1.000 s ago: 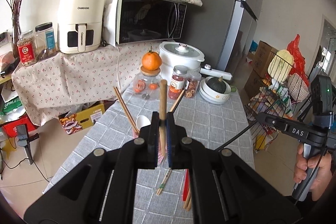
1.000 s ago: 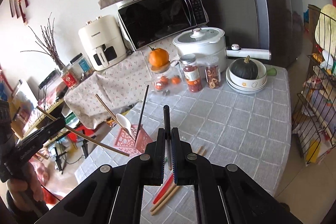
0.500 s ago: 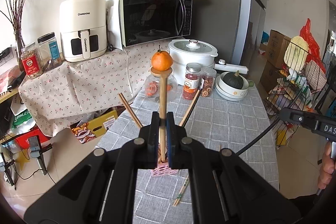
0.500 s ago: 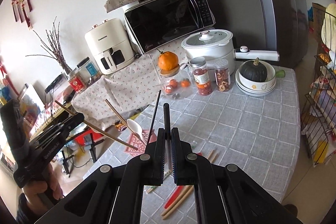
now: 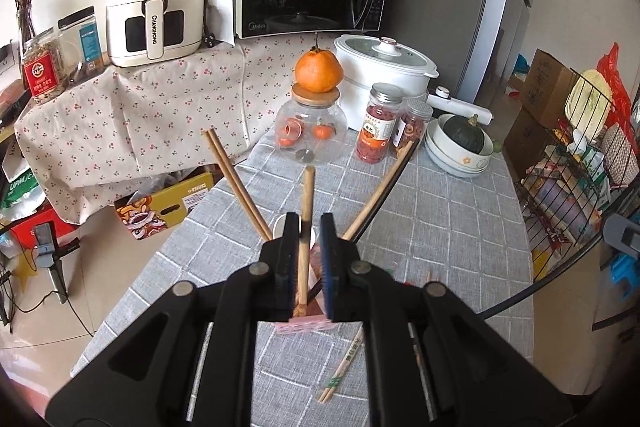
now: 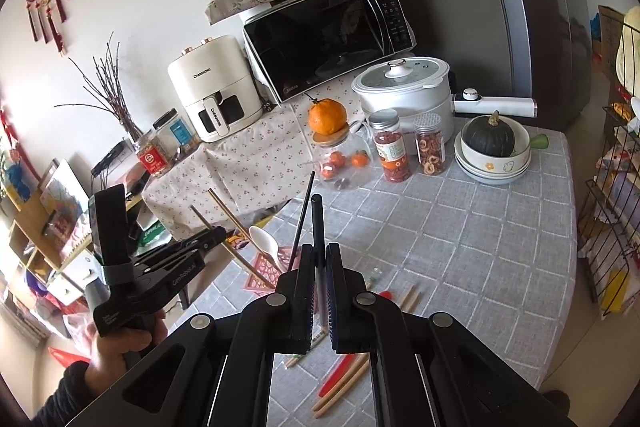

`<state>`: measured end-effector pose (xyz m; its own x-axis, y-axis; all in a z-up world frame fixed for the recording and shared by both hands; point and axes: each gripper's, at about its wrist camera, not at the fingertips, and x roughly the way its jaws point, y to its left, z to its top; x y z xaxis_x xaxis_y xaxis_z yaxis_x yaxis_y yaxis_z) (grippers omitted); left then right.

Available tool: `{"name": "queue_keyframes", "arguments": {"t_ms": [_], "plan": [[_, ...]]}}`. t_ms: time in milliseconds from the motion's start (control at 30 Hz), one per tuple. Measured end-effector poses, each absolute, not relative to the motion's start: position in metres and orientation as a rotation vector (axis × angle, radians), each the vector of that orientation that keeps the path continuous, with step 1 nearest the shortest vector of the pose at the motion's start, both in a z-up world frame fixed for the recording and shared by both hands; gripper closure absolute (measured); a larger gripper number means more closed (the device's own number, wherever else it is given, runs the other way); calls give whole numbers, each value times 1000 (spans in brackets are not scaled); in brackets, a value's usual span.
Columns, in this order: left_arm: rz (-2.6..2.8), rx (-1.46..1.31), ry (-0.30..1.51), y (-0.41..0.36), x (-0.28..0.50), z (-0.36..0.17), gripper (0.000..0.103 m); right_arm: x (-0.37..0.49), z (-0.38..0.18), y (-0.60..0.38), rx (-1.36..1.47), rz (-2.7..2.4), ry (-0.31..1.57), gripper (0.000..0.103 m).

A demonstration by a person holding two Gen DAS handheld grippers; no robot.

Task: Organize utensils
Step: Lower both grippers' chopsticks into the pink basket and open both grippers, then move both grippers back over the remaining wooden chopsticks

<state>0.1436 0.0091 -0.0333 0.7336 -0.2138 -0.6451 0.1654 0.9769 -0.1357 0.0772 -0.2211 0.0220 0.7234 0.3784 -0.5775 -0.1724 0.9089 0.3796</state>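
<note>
Chopsticks going into the pink holder

Left gripper (image 5: 306, 243), jaws spread, straddles an upright wooden chopstick (image 5: 307, 203) standing in the pink holder (image 5: 306, 325) at lower centre; right gripper (image 6: 319, 267) pinches a vertical black chopstick (image 6: 317, 223), the holder (image 6: 264, 273) just left of it.

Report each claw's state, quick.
Left claw: open around a light wooden chopstick standing in the pink holder.
Right claw: closed on a black chopstick.

Matt wooden chopstick (image 5: 307, 203), woven grey tablecloth (image 5: 440, 227), glossy glass jar (image 5: 311, 135)
</note>
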Motion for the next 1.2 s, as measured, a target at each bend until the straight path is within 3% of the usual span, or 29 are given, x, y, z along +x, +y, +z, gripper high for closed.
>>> {"name": "queue_keyframes", "arguments": {"t_ms": [33,100,200,333,800,1200], "plan": [[-211,-89,719,10,145,-34,69,77,22,-221,312,311,698,98],[-209,-119,713,12,145,-33,58,76,23,-221,318,314,691,98],[-211,-147,723,14,145,-29,55,76,25,-219,323,326,679,98],[-204,-154,719,19,138,-22,42,77,30,-214,326,338,654,98],[-74,-195,928,61,134,-45,38,106,46,-188,359,385,555,98],[-35,-190,1027,79,135,-64,38,148,6,-146,304,376,644,98]]}}
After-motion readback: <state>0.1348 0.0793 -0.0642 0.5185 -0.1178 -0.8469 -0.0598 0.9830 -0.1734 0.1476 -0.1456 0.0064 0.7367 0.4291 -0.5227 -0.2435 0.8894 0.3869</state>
